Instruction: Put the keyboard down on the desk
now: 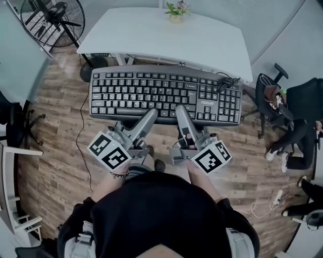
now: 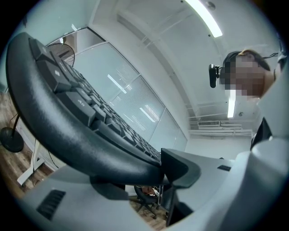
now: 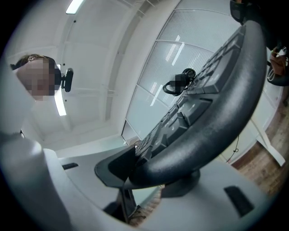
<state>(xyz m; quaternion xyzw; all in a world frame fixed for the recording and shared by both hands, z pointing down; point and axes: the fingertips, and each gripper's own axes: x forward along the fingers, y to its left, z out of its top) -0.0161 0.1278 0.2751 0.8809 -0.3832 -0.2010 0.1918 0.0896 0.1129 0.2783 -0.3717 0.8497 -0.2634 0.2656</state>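
A black full-size keyboard (image 1: 161,93) hangs in the air over the wooden floor, just short of the white desk (image 1: 166,35). Its coiled cable (image 1: 227,83) lies on its right end. My left gripper (image 1: 150,115) is shut on the keyboard's near edge, left of the middle. My right gripper (image 1: 180,112) is shut on the same edge, right beside it. In the left gripper view the keyboard (image 2: 67,122) slopes up to the left, its rim clamped between the jaws of the left gripper (image 2: 153,173). In the right gripper view the keyboard (image 3: 212,113) rises to the right out of the right gripper (image 3: 135,171).
On the desk's far edge stands a small flower pot (image 1: 176,12). A standing fan (image 1: 53,17) is at the desk's left corner. To the right are an office chair (image 1: 272,95) and a seated person (image 1: 303,126). A white power strip (image 1: 277,196) lies on the floor.
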